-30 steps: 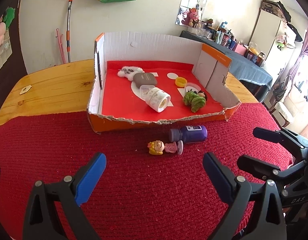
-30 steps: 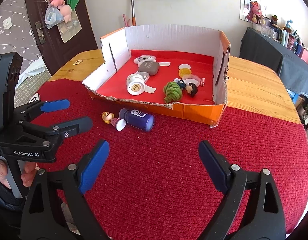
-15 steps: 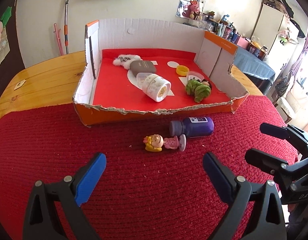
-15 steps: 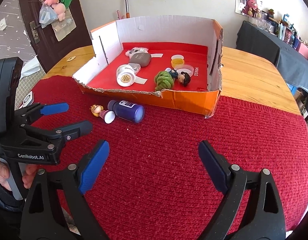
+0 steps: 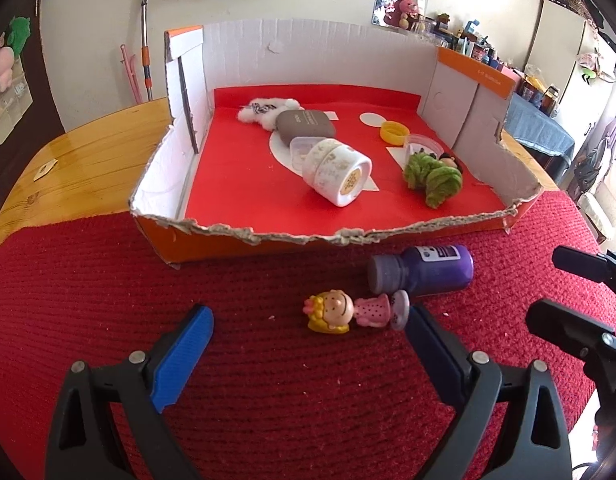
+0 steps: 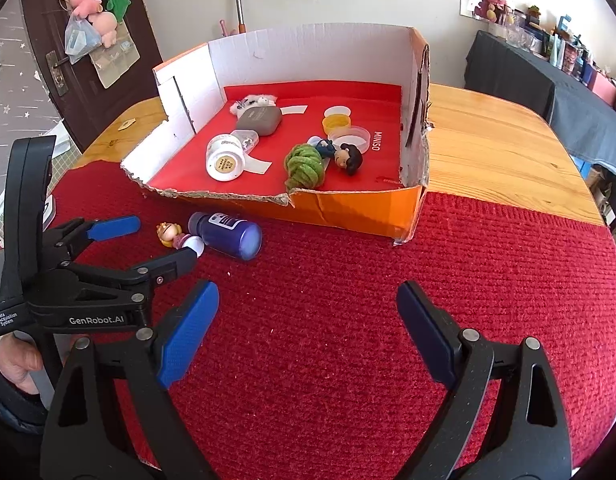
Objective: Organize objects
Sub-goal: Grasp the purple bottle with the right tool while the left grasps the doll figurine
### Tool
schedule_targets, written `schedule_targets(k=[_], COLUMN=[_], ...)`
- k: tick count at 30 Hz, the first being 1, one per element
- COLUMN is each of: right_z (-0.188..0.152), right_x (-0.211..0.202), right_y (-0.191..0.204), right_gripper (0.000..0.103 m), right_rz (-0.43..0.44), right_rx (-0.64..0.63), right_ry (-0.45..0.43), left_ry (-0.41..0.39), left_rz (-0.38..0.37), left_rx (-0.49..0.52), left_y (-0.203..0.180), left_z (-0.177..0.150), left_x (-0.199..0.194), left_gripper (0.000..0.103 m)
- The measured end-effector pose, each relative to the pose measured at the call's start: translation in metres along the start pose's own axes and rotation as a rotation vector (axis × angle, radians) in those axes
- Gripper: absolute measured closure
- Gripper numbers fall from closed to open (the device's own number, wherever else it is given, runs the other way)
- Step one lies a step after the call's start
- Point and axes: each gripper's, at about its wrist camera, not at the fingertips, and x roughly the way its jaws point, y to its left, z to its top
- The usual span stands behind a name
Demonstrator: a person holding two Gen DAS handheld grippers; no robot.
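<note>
Both tongs are spread: the left tongs (image 5: 310,320) flank the small doll (image 5: 356,310) lying beside the purple bottle (image 5: 422,272) at the box's (image 5: 267,240) six o'clock; right tongs (image 6: 308,304) hover empty.

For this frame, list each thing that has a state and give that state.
Left gripper: open, empty, low over the red mat.
Right gripper: open, empty.
Purple bottle: capped, on its side, outside the box.
Blonde doll figurine: lying down beside the bottle.
Cardboard box: open-topped, front wall torn low.
White jar: tipped over in the box.
</note>
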Motion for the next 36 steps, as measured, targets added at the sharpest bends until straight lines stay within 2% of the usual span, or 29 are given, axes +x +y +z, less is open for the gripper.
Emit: schedule_targets(k=[5, 14, 18, 23, 28, 30, 31, 33, 34, 36], right_z=[0.005, 0.017, 0.02, 0.022, 0.026, 0.027, 0.027, 0.027, 0.027, 0.026], right_x=[0.007, 0.025, 0.036, 0.049, 0.055, 0.058, 0.059, 0.064, 0.065, 0.066], right_y=[0.007, 0.025, 0.036, 0.047, 0.055, 0.057, 0.057, 0.059, 0.059, 0.06], right_gripper=[0.012, 0.012, 0.012, 0.012, 0.016, 0.02, 0.023, 0.039, 0.043, 0.055], right_rz=[0.01, 0.047, 0.059, 0.049, 0.035, 0.033, 0.034, 0.035, 0.029, 0.01], right_rx=[-0.005, -0.011, -0.014, -0.035, -0.061, -0.071, -0.075, -0.086, -0.096, -0.112], right_ry=[0.005, 0.017, 0.024, 0.03, 0.027, 0.028, 0.029, 0.039, 0.04, 0.034], left_ry=[-0.005, 0.001, -0.013, -0.015, -0.017, -0.025, -0.026, -0.016, -0.01, -0.019], left_rz=[0.051, 0.072, 0.062, 0.038, -0.001, -0.01, -0.016, -0.038, -0.045, -0.034], left_rx=[-0.001, -0.052, -0.011, 0.093, 0.112, 0.12, 0.125, 0.131, 0.134, 0.147], left_y=[0.007, 0.047, 0.054, 0.052, 0.05, 0.048, 0.047, 0.046, 0.045, 0.042], left_z=[-0.001, -0.003, -0.001, 0.004, 0.011, 0.013, 0.013, 0.014, 0.013, 0.012], left_x=[0.0, -0.005, -0.008, -0.007, -0.003, -0.002, -0.001, 0.001, 0.003, 0.003], left_gripper=[0.006, 0.009, 0.011, 0.011, 0.011, 0.012, 0.018, 0.027, 0.034, 0.036])
